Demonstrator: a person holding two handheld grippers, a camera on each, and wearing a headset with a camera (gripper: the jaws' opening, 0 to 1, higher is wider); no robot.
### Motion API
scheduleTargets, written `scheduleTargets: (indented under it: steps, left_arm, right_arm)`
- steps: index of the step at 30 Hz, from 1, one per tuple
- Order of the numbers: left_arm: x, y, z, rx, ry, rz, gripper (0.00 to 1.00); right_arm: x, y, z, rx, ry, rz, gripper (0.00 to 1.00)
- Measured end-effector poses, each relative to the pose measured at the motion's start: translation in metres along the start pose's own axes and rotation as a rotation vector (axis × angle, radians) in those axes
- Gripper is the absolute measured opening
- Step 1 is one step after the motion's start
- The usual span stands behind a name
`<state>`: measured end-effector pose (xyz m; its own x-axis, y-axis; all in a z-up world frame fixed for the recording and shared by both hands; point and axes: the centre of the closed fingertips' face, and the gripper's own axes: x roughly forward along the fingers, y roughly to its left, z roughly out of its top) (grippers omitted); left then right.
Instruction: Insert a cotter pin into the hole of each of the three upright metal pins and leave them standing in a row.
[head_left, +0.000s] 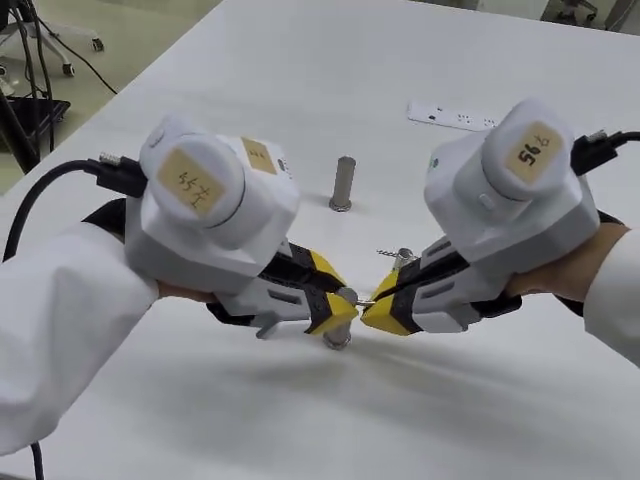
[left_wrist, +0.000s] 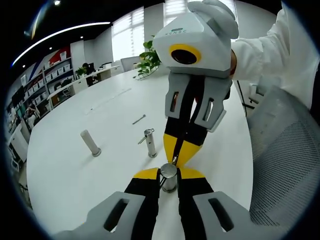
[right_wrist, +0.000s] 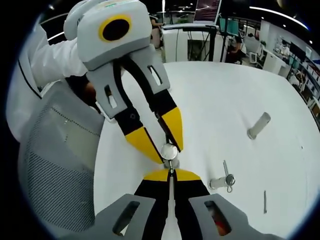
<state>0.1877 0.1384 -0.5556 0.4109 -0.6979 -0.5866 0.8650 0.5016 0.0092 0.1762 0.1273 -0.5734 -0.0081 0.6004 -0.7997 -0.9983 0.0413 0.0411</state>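
1. Status. My left gripper (head_left: 335, 308) is clamped on the short grey steel pin (left_wrist: 169, 178), which stands upright on the white table (head_left: 300, 90) between both tools. My right gripper (head_left: 380, 300) is closed on a thin wire cotter pin (right_wrist: 171, 172), whose tip sits at the pin's head. I cannot tell whether the tip has entered the hole.

2. Surroundings. A second steel pin carrying a cotter pin (left_wrist: 149, 142) stands just behind. A bare steel pin (left_wrist: 91, 143) stands further off. A loose cotter pin (left_wrist: 139, 119) lies on the table.

3. Hazards.
- If the tip misses the hole, push force will likely bend the wire or slide it off the head.
- A sideways push could twist the pin in my left jaws or tip it.
- A wide right-hand withdrawal could knock over the finished pin nearby, breaking the row.
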Motion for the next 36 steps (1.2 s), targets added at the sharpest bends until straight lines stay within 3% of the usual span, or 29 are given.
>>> scheduleTargets:
  steps: [6,17,23,26,28,33,36]
  left_arm:
    - [0.000,0.000,0.000,0.005,0.005,-0.003,0.10]
    - [0.001,0.000,0.000,-0.013,0.010,-0.010,0.10]
    - [0.001,0.000,-0.001,-0.011,0.010,-0.020,0.10]
    - [-0.001,0.000,-0.003,-0.009,0.011,-0.020,0.11]
    - [-0.004,0.002,-0.005,-0.010,0.006,-0.009,0.14]
    - [-0.014,0.007,-0.005,-0.041,-0.052,0.024,0.41]
    - [-0.019,0.006,-0.010,-0.053,-0.053,0.024,0.49]
  right_arm:
    - [0.003,0.000,0.004,-0.050,0.009,0.004,0.00]
    - [0.004,0.000,0.006,-0.046,0.006,0.007,0.00]
    - [0.006,-0.003,0.007,-0.104,-0.005,-0.008,0.00]
    - [0.004,-0.003,0.007,-0.099,-0.010,-0.005,0.00]
    - [0.004,-0.004,0.007,-0.112,-0.018,-0.016,0.00]
    - [0.002,-0.004,0.011,-0.080,-0.060,-0.017,0.04]
    - [0.004,-0.002,0.015,-0.073,-0.073,-0.012,0.07]
